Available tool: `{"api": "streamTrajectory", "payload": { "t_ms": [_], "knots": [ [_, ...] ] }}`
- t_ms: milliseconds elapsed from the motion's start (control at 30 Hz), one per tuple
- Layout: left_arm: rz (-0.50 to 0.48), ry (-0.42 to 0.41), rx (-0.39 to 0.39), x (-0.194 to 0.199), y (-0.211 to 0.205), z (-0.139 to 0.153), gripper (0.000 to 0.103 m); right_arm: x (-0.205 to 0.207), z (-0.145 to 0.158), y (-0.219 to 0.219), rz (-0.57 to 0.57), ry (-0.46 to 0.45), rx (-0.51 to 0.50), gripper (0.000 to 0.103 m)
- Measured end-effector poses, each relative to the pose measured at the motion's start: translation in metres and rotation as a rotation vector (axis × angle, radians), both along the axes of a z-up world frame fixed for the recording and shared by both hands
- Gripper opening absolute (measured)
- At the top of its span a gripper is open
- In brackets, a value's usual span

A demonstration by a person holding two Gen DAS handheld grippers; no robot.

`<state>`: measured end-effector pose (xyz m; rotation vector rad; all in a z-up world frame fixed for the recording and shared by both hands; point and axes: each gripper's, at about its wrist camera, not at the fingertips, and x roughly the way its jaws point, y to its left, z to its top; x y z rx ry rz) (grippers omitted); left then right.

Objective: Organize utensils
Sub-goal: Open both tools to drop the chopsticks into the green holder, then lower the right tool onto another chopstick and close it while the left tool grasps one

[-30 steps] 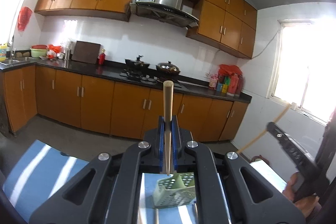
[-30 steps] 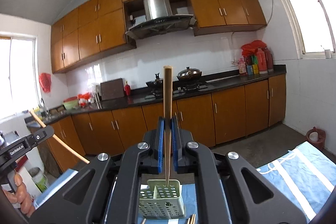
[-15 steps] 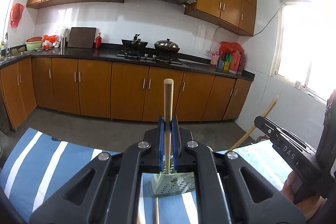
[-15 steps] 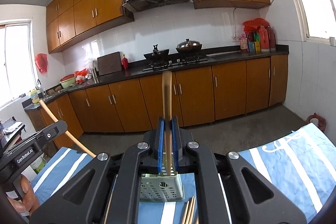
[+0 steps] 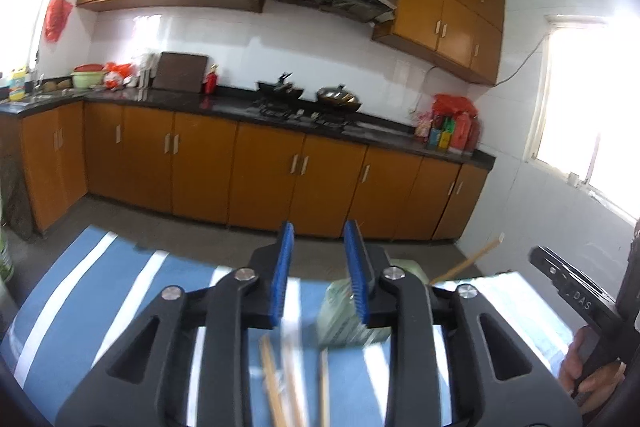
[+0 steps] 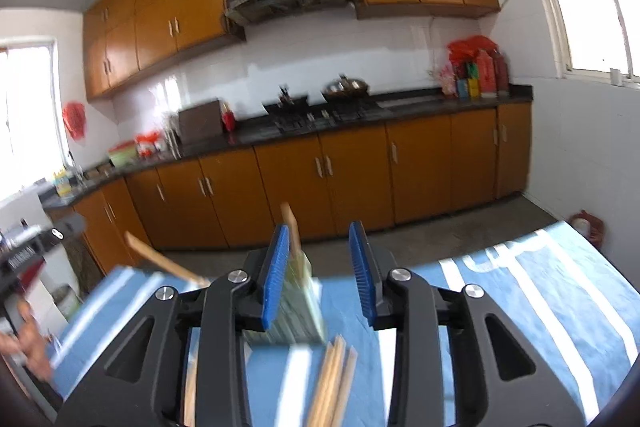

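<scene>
My left gripper [image 5: 320, 271] is open and empty, just left of the pale green perforated utensil basket [image 5: 348, 319] on the blue striped cloth [image 5: 100, 291]. A wooden chopstick [image 5: 468, 263] leans out of the basket to the right. Loose chopsticks [image 5: 280, 383] lie on the cloth below my fingers. My right gripper [image 6: 320, 271] is open and empty, with the basket [image 6: 298, 307] just behind its left finger. A chopstick [image 6: 290, 223] stands in the basket and another [image 6: 164, 261] leans out to the left. Loose chopsticks [image 6: 334, 379] lie in front.
The right gripper's body and the hand holding it [image 5: 580, 311] show at the right of the left wrist view. The left gripper [image 6: 28, 255] shows at the left of the right wrist view. Kitchen cabinets [image 5: 260, 175] stand beyond the table.
Both grippers have opened and let go of their chopsticks, which now stand in the basket. Both grippers have shifted sideways and the views are blurred by motion.
</scene>
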<state>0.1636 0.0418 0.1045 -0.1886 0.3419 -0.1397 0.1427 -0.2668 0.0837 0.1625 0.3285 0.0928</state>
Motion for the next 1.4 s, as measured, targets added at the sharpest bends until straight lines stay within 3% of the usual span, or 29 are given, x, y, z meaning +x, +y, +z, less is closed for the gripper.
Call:
{"api": "streamTrajectory", "payload": {
  "t_ms": [100, 267, 433, 767, 867, 967, 1133, 1400],
  "knots": [
    [0.036, 0.091, 0.033, -0.018, 0.015, -0.035, 0.034, -0.008, -0.049, -0.003, -0.004, 0.152, -0.034, 0.033],
    [0.068, 0.237, 0.092, -0.043, 0.028, -0.099, 0.034, -0.011, -0.14, 0.003, 0.038, 0.424, 0.019, 0.03],
    [0.084, 0.327, 0.072, -0.057, 0.037, -0.14, 0.034, -0.014, -0.18, 0.018, 0.055, 0.522, 0.067, 0.025],
    [0.049, 0.381, 0.076, -0.059, 0.019, -0.158, 0.034, -0.002, -0.188, 0.034, 0.065, 0.542, 0.006, 0.018],
    [0.039, 0.39, 0.076, -0.057, 0.014, -0.16, 0.034, -0.002, -0.19, 0.035, 0.054, 0.544, -0.024, 0.017],
    [0.026, 0.398, 0.071, -0.055, 0.01, -0.163, 0.034, -0.001, -0.191, 0.031, 0.032, 0.542, -0.041, 0.009],
    [-0.014, 0.424, 0.065, -0.051, 0.0, -0.17, 0.034, 0.001, -0.191, 0.021, -0.021, 0.535, -0.048, 0.008],
    [-0.074, 0.494, 0.09, -0.04, -0.019, -0.191, 0.022, 0.001, -0.191, 0.02, -0.019, 0.529, -0.058, 0.008]
  ]
}}
